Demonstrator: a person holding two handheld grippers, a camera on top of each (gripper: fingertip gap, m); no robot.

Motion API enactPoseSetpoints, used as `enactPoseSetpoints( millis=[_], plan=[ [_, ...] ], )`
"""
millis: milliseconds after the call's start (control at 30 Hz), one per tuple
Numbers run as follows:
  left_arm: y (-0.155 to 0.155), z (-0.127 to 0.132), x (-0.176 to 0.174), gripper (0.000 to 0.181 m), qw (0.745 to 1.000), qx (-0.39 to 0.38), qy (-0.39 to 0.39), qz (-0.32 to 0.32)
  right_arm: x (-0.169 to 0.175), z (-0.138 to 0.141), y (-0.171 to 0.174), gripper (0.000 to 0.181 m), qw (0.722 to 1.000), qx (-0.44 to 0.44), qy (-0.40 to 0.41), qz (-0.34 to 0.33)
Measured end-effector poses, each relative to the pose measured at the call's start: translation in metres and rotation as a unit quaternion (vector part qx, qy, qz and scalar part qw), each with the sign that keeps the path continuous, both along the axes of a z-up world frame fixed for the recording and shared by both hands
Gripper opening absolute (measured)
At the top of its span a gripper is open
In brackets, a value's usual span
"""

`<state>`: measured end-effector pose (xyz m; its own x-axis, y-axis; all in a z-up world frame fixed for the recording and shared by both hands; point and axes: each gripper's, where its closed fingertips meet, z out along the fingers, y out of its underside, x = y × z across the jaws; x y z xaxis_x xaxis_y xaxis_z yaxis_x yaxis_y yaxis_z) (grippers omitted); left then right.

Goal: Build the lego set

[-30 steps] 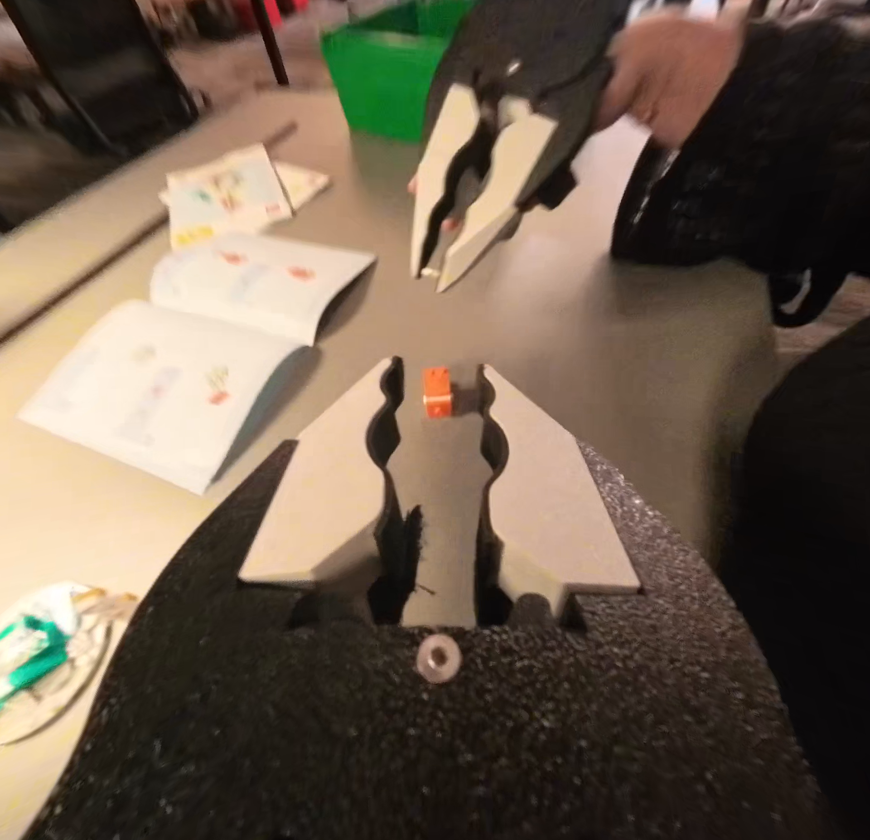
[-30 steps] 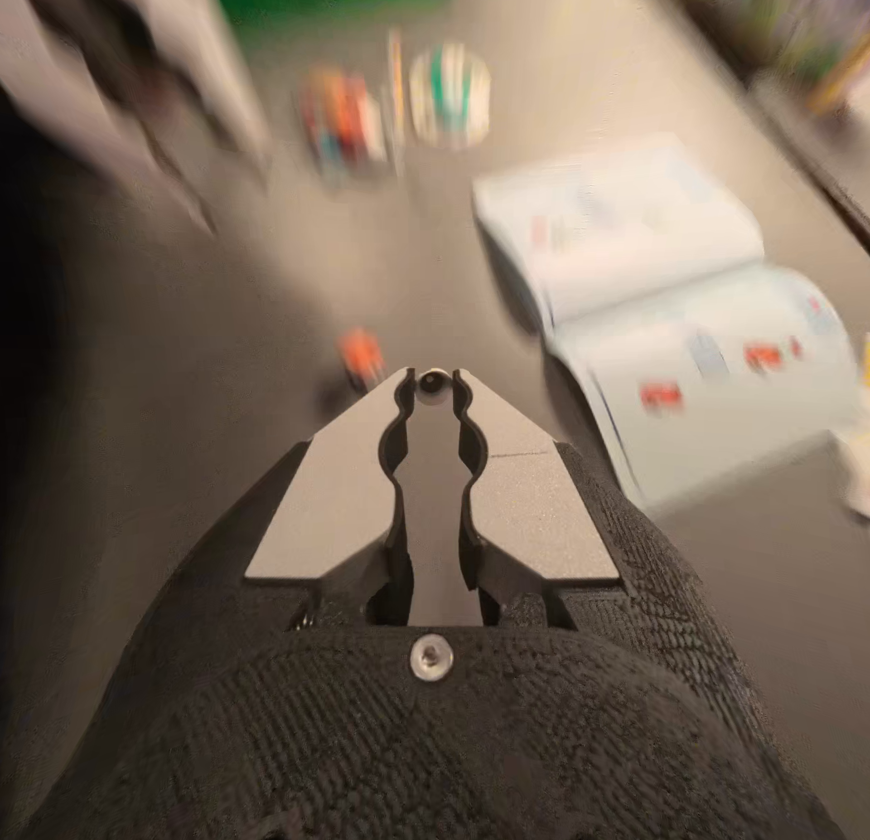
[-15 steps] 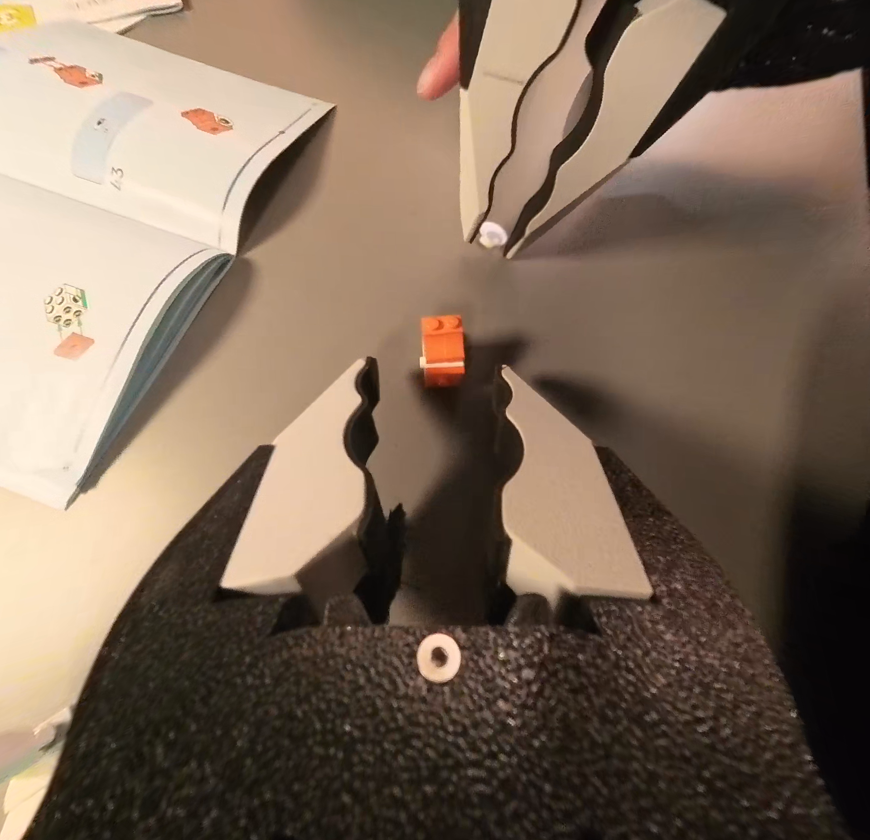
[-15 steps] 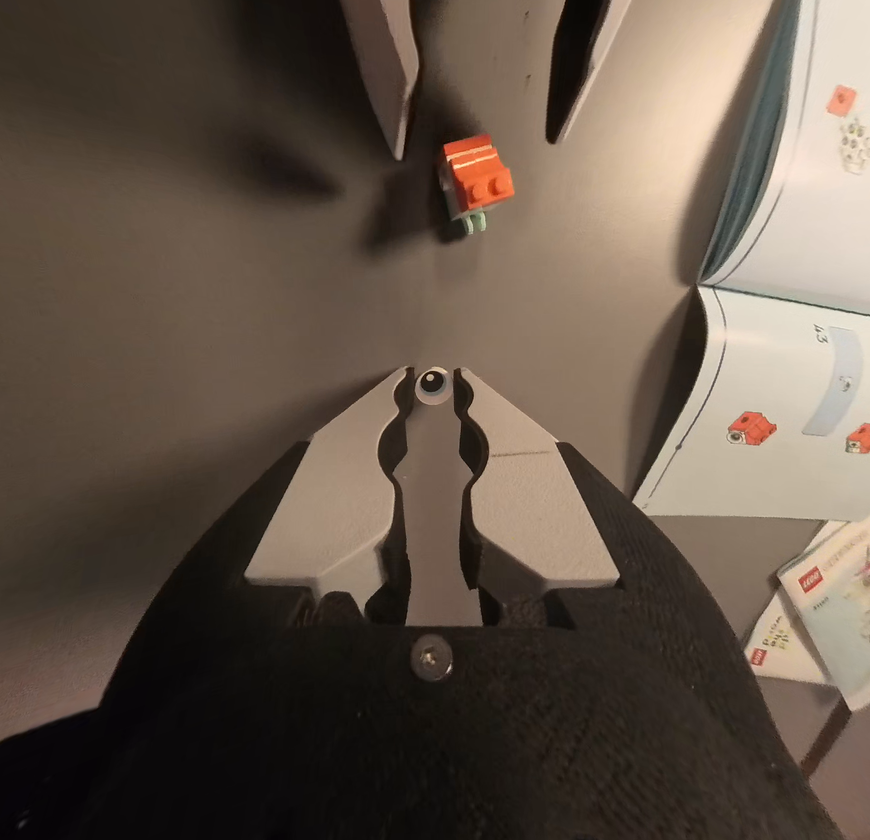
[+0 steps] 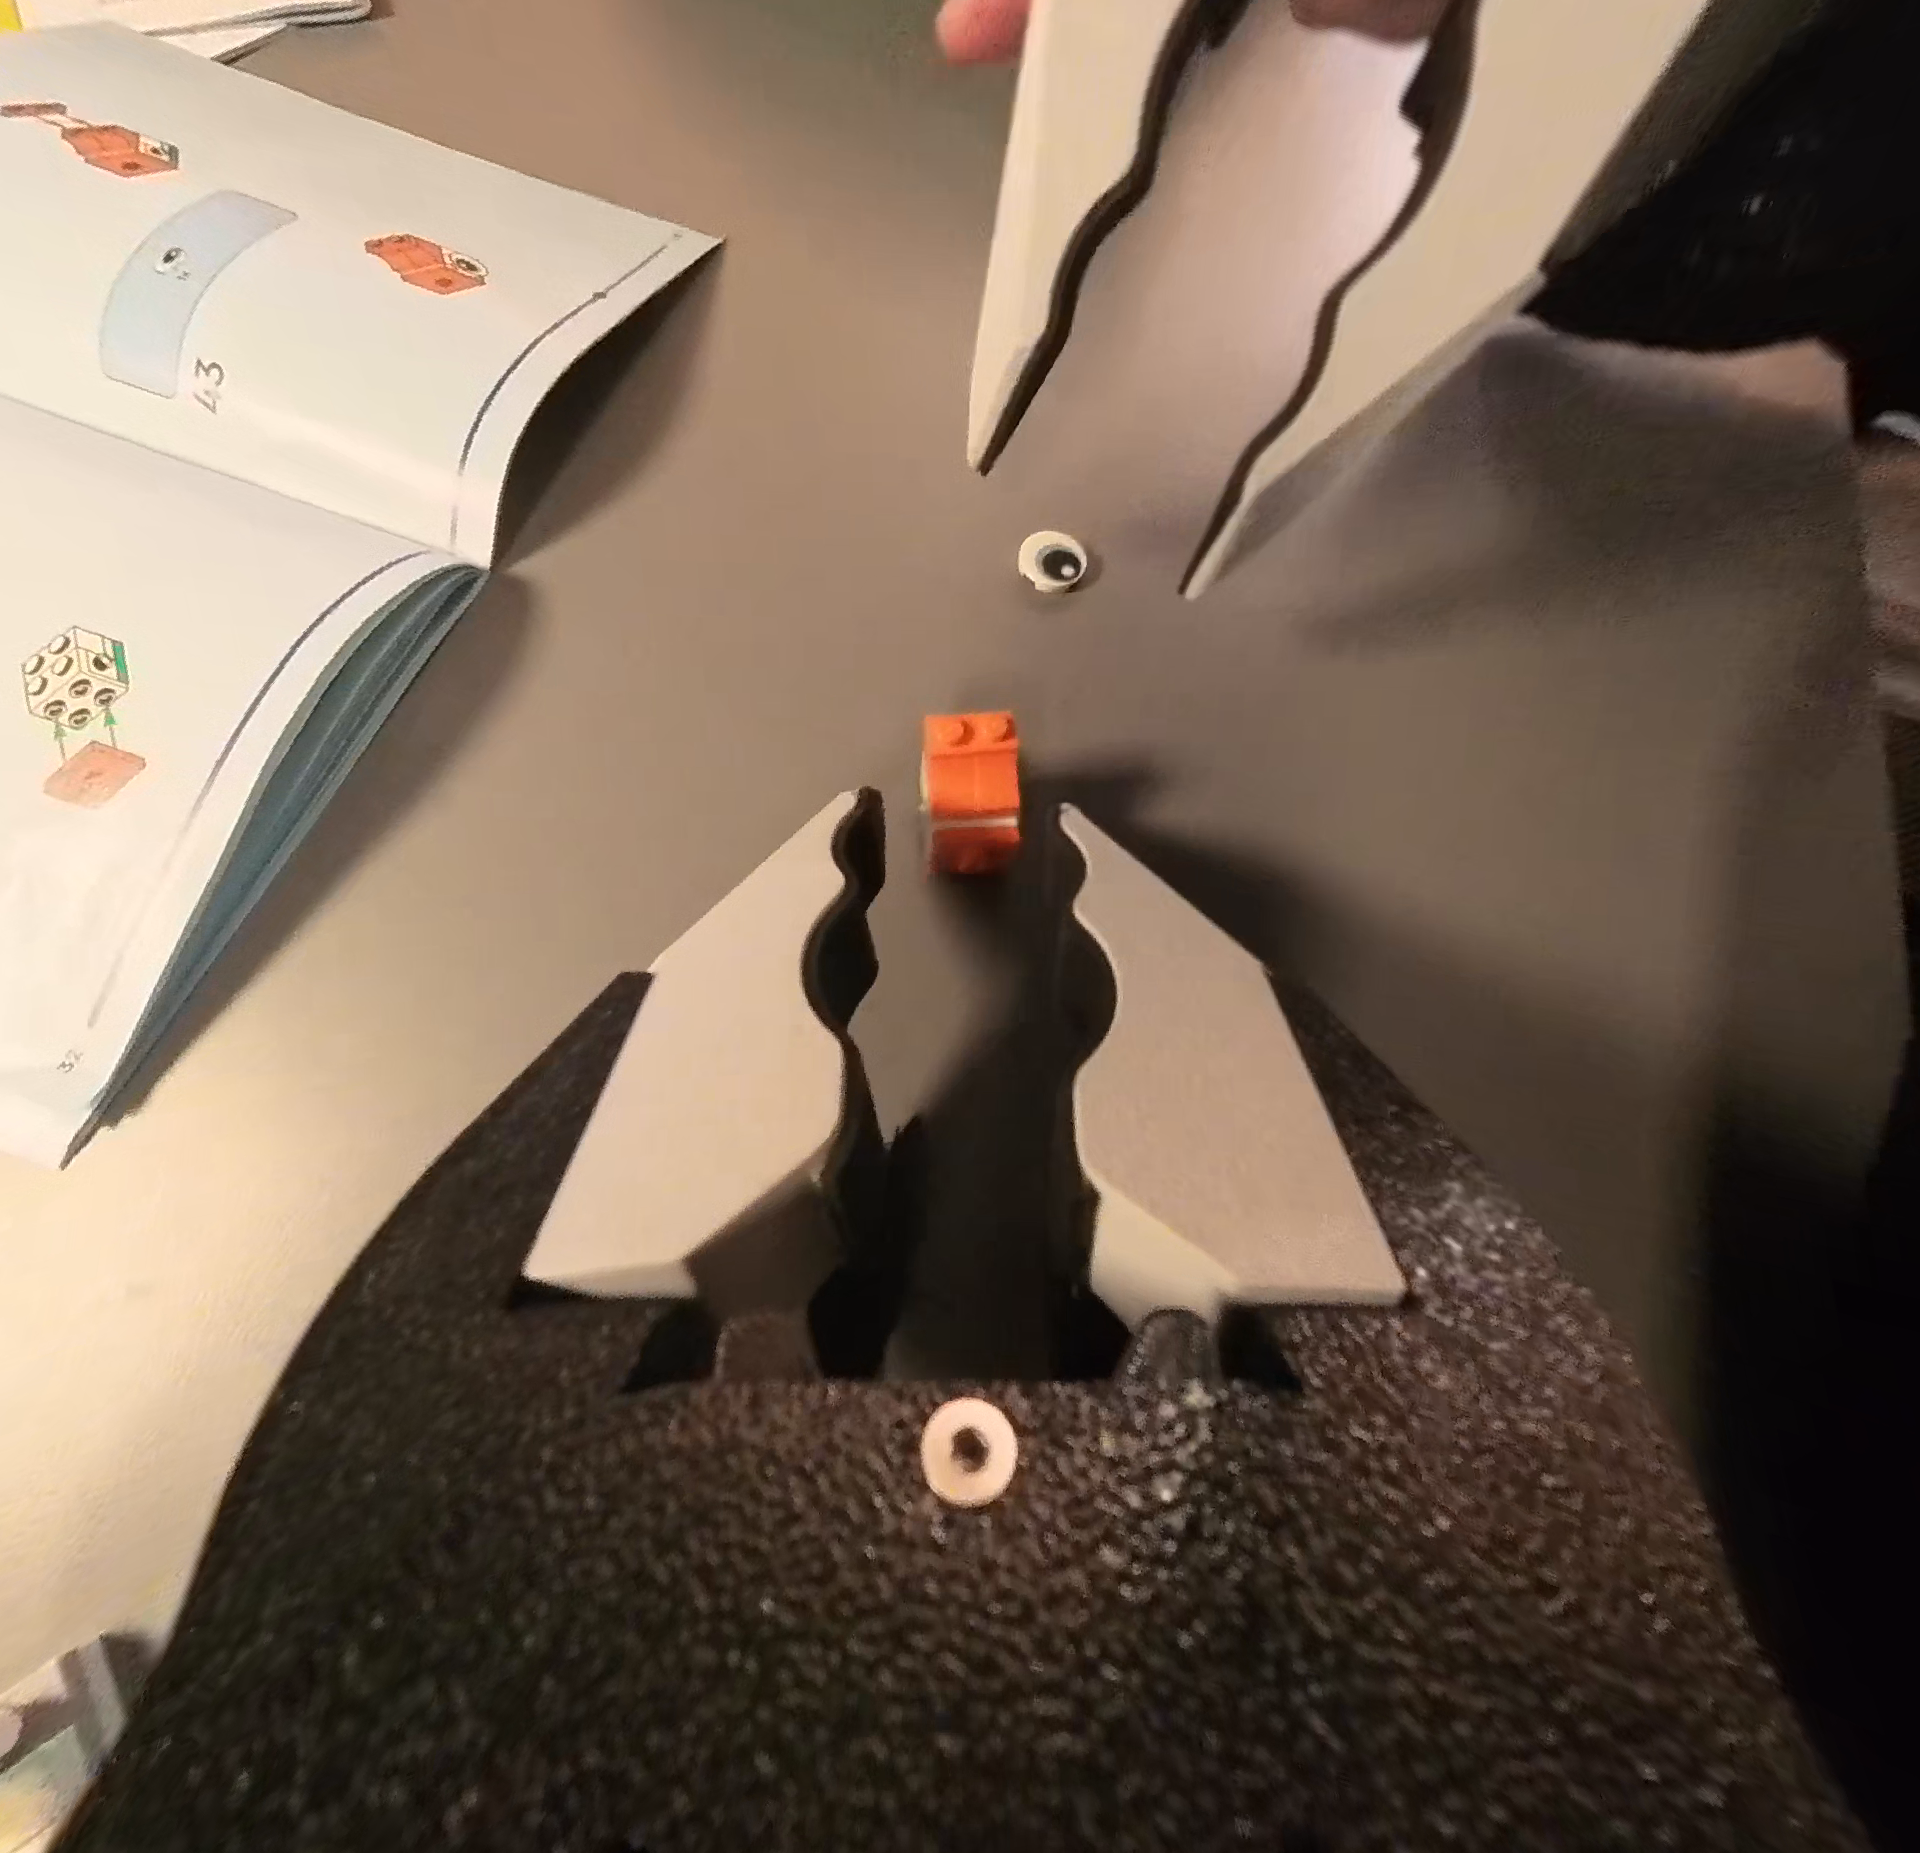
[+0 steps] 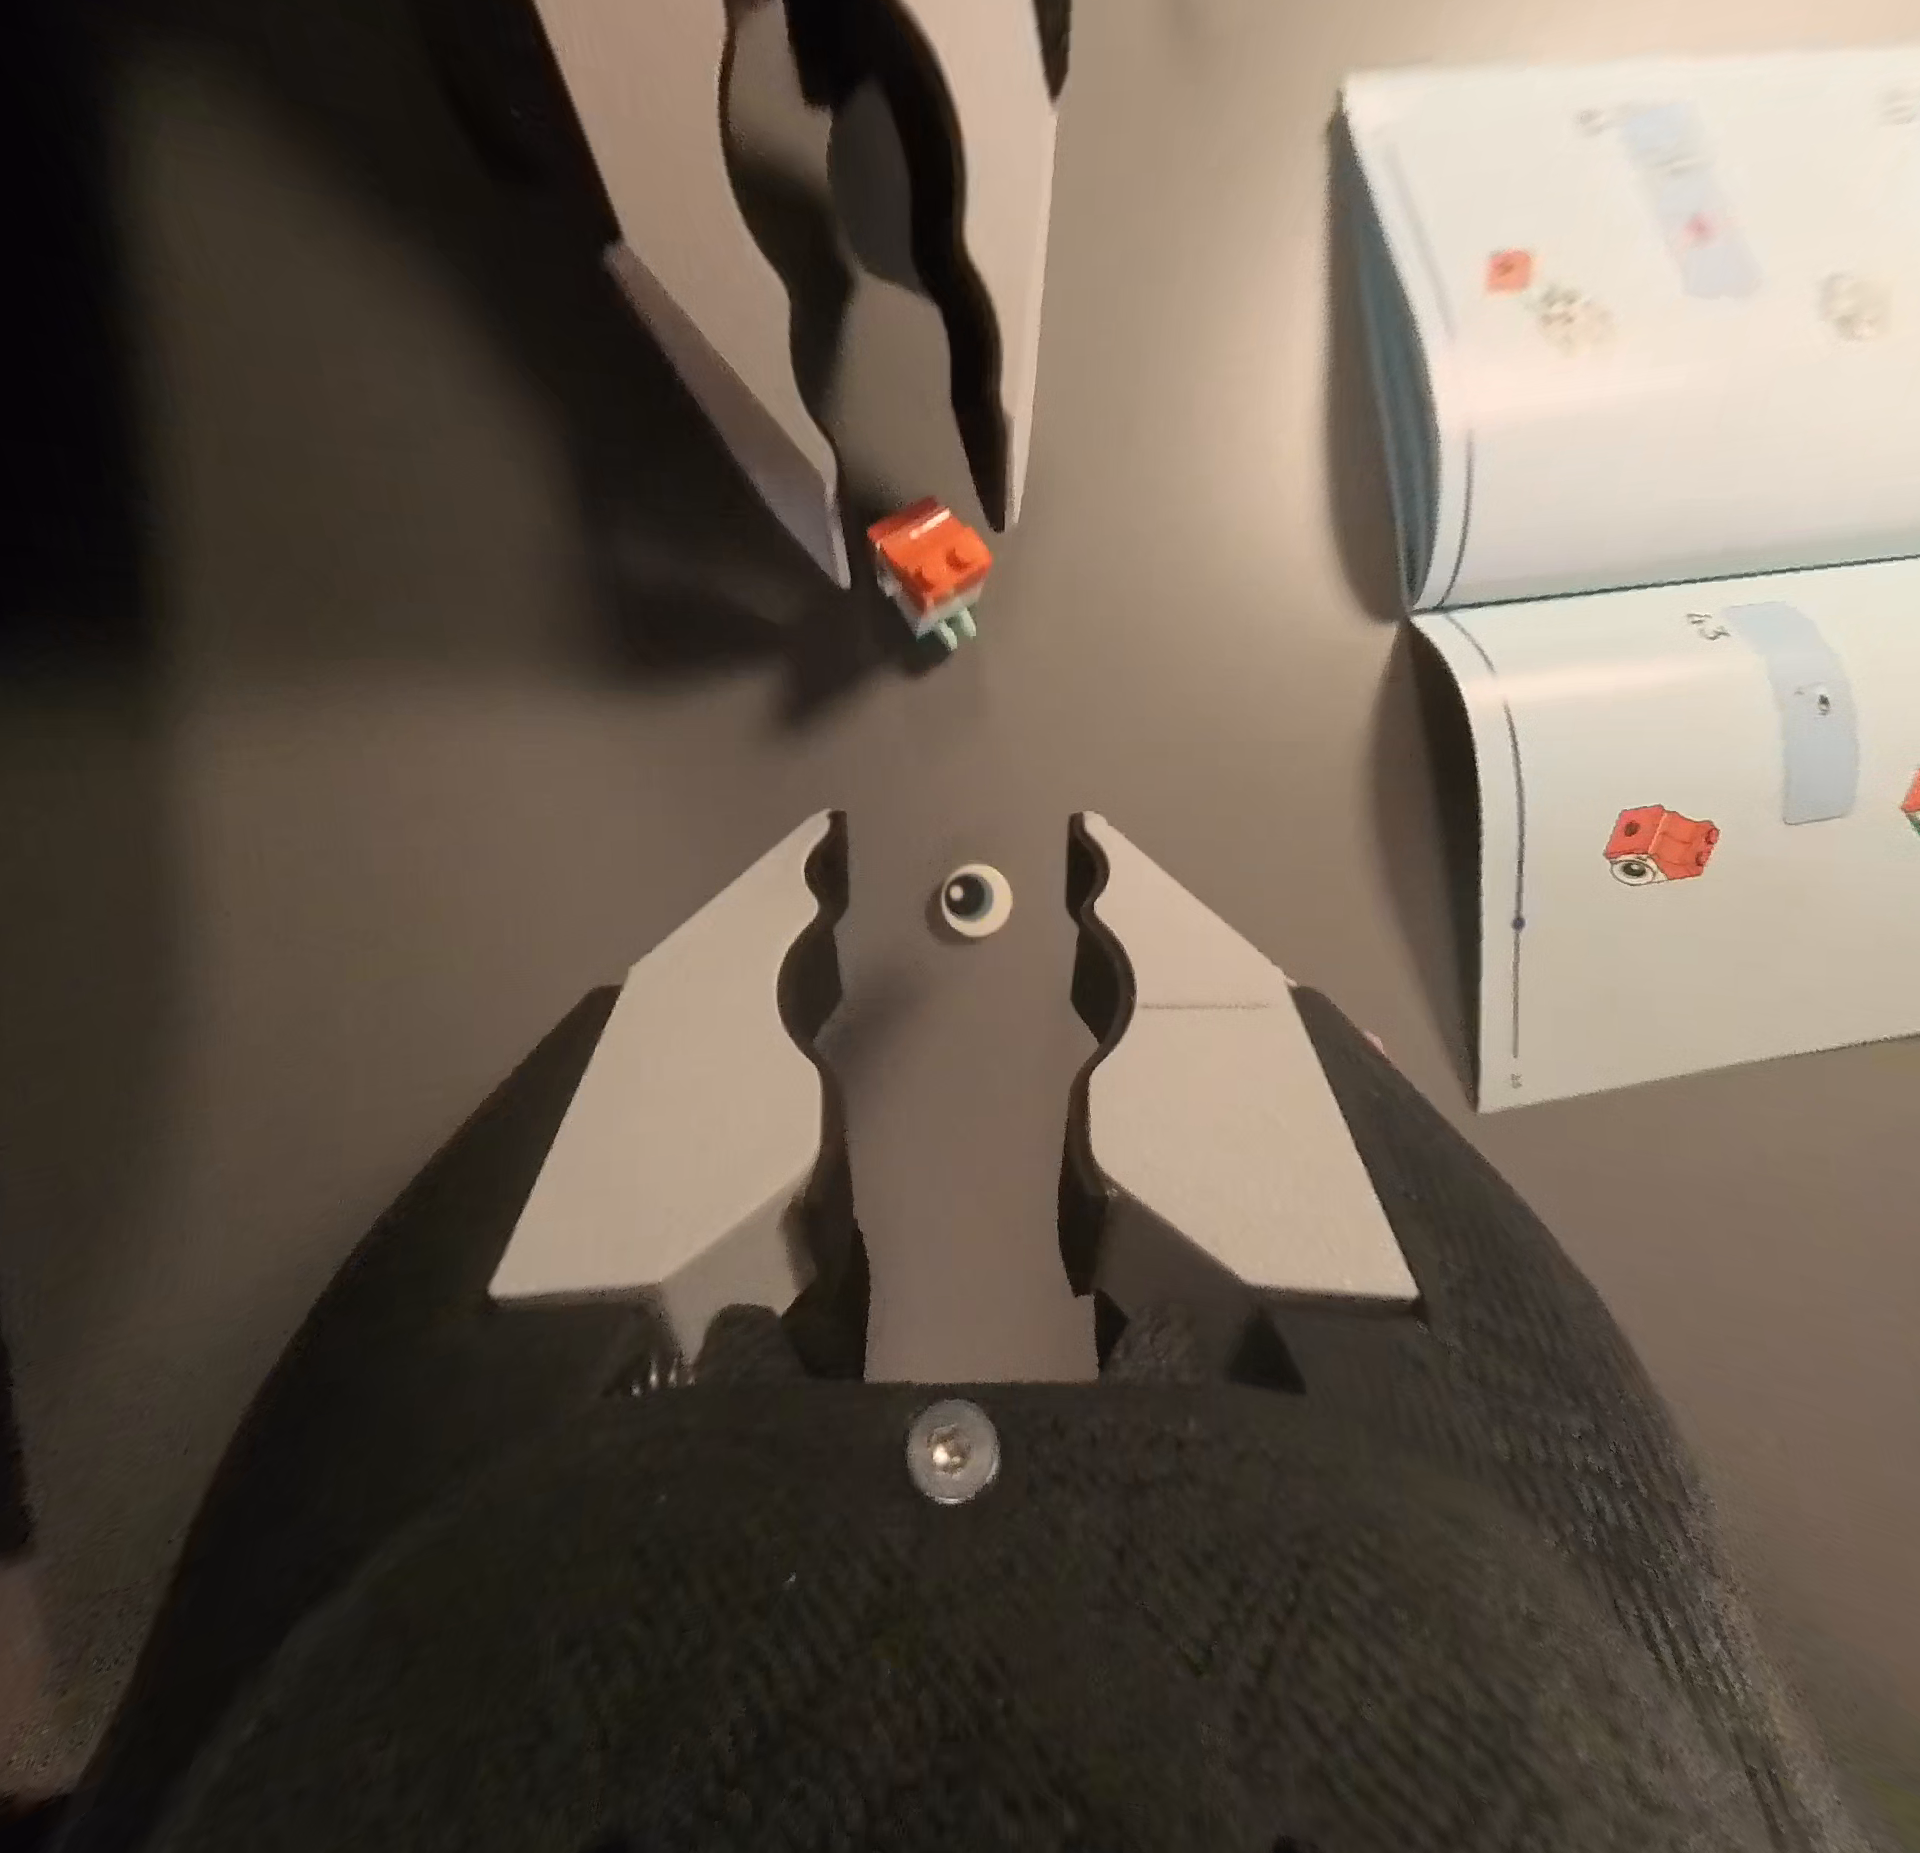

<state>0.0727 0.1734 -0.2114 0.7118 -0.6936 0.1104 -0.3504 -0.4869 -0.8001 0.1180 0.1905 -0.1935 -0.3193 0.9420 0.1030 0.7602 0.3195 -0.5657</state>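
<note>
Between the spread fingers of the right gripper (image 6: 956,827) lay a small round eye tile (image 6: 975,901), flat on the grey counter (image 6: 416,816) and touched by neither finger. Just ahead of it, the left gripper (image 5: 961,816) had its fingers parted too, the orange brick assembly (image 5: 972,808) sitting loose between their tips. Off to the side of both lay an open instruction booklet (image 5: 260,432)
</note>
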Motion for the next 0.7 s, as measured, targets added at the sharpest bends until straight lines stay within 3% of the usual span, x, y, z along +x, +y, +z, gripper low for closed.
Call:
enactPoseSetpoints(
  millis=[33,233,367,567,700],
  plan=[
    [0.001,0.0,0.0,0.026,1.0,-0.001,-0.003,0.001,-0.001,0.0,-0.002,0.042,1.0,0.004,0.018,-0.005],
    [0.006,0.0,-0.005,0.016,1.0,0.003,0.005,0.009,-0.007,-0.008,-0.013,0.054,0.995,0.044,0.092,-0.015],
    [0.002,0.027,0.004,0.016,0.986,-0.069,-0.154,0.007,-0.024,-0.001,-0.005,0.07,0.976,0.15,0.157,0.002],
    [-0.004,0.044,0.001,0.016,0.966,-0.116,-0.23,0.002,-0.048,0.032,-0.016,0.061,0.924,0.268,0.262,0.08],
    [-0.007,0.05,0.0,0.016,0.955,-0.138,-0.263,-0.003,-0.054,0.031,-0.02,0.052,0.909,0.31,0.251,0.122]
  ],
)
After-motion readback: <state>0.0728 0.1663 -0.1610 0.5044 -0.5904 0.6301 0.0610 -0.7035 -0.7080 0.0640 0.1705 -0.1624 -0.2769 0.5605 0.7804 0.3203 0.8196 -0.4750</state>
